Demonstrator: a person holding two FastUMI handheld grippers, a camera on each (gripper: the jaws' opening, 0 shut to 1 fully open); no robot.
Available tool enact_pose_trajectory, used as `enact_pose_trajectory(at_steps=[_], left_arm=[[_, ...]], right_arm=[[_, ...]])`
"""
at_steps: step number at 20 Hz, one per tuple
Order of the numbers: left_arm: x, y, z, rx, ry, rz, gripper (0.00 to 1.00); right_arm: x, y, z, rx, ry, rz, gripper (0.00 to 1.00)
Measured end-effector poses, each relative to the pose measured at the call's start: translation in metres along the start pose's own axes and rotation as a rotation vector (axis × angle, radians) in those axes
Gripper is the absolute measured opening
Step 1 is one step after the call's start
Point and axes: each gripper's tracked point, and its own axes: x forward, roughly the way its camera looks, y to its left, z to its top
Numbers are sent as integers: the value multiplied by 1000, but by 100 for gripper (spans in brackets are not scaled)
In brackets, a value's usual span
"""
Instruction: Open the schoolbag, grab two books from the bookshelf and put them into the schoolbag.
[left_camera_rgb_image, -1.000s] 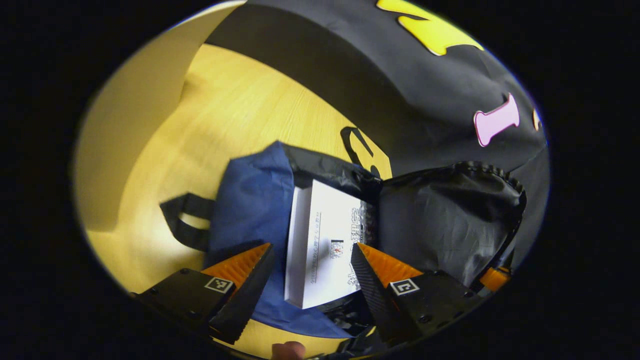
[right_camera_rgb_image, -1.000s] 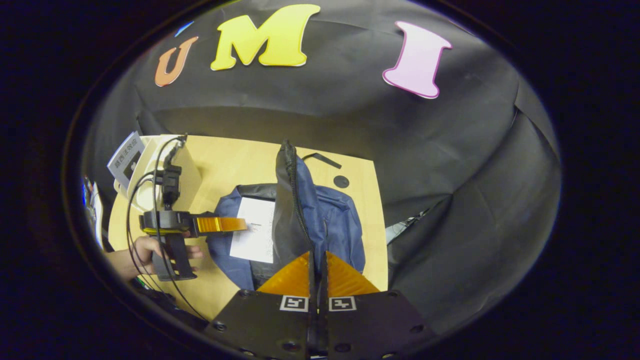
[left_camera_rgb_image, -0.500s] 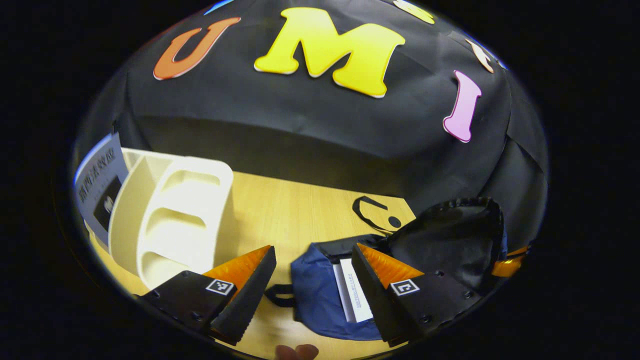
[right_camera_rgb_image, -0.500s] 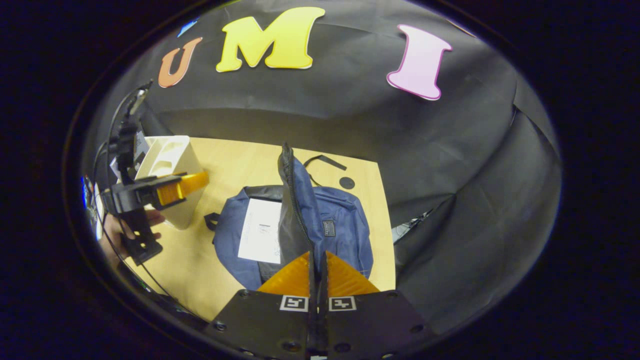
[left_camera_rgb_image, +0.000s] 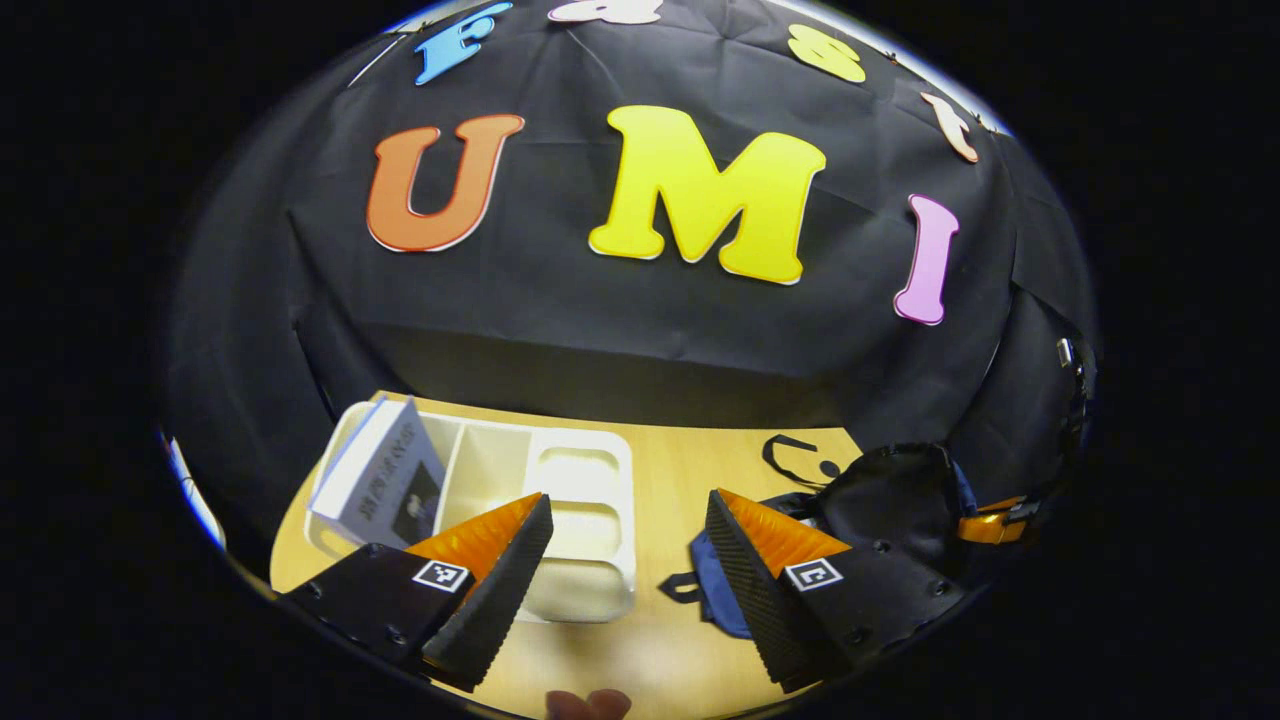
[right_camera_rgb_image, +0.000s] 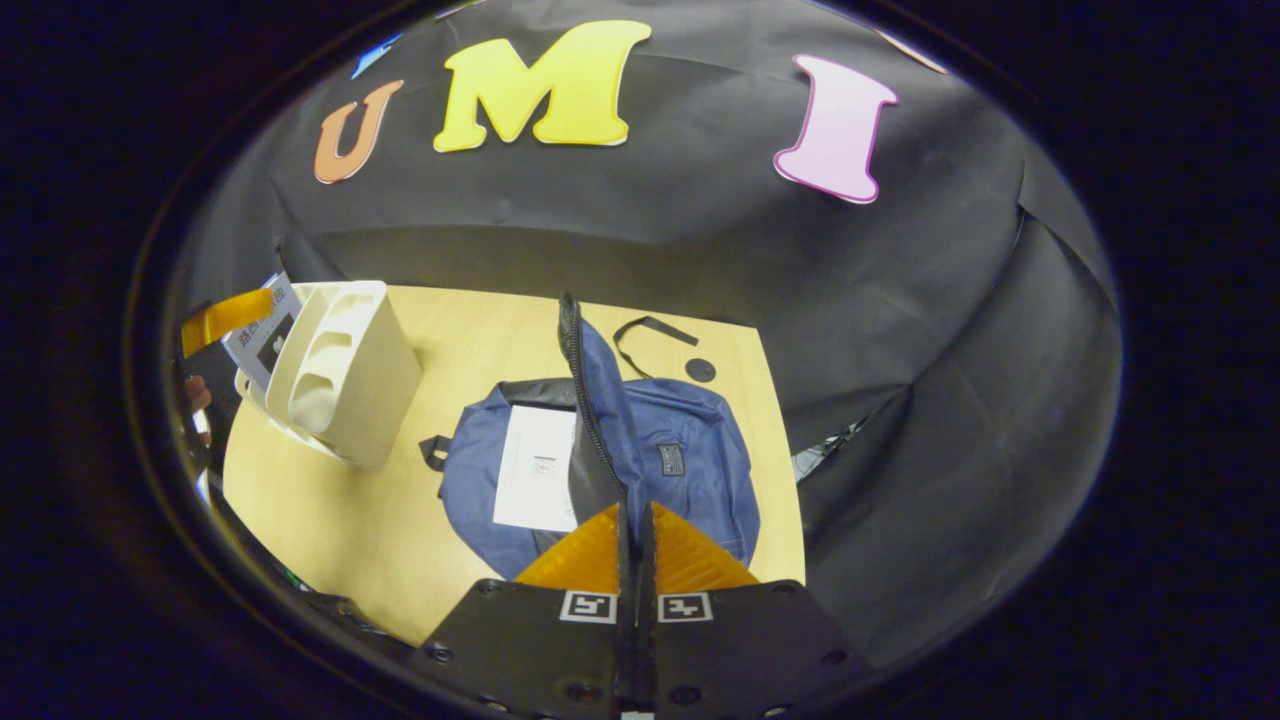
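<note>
A blue schoolbag (right_camera_rgb_image: 690, 455) lies on the wooden table, its flap (right_camera_rgb_image: 585, 400) pulled upright by my right gripper (right_camera_rgb_image: 635, 530), which is shut on the flap's edge. A white book (right_camera_rgb_image: 540, 480) rests inside the bag's mouth. At the table's left stands a white bookshelf (right_camera_rgb_image: 345, 375) with one grey-covered book (right_camera_rgb_image: 262, 330) leaning in it. My left gripper (left_camera_rgb_image: 628, 505) is open and holds nothing. It hovers in front of the bookshelf (left_camera_rgb_image: 580, 510), with the book (left_camera_rgb_image: 385, 485) to its left and the bag (left_camera_rgb_image: 890, 495) to its right. Its orange finger (right_camera_rgb_image: 225, 315) shows beside the shelf.
A black strap (right_camera_rgb_image: 645, 335) and a small black round spot (right_camera_rgb_image: 700, 370) lie on the table (right_camera_rgb_image: 330, 510) behind the bag. The booth's black cloth closes in the back and right sides. The table's right edge runs close to the bag.
My left gripper has pulled away from the bag, leaving the white book in it, and swung left and up to face the bookshelf. The right gripper still holds the flap up.
</note>
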Motion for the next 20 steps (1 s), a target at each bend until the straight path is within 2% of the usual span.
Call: enact_pose_trajectory(at_steps=[4, 8, 14, 20], left_arm=[[-26, 47, 16, -26, 54, 48, 98], [-26, 98, 26, -21, 97, 99, 98], [-20, 142, 38, -61, 250, 77, 98], [-2, 174, 31, 25, 430, 98, 98]], right_arm=[[-1, 5, -2, -4, 1, -8, 0], [-2, 9, -5, 0, 6, -13, 0], [-2, 10, -8, 0, 11, -16, 0], [0, 7, -10, 8, 23, -24, 0]])
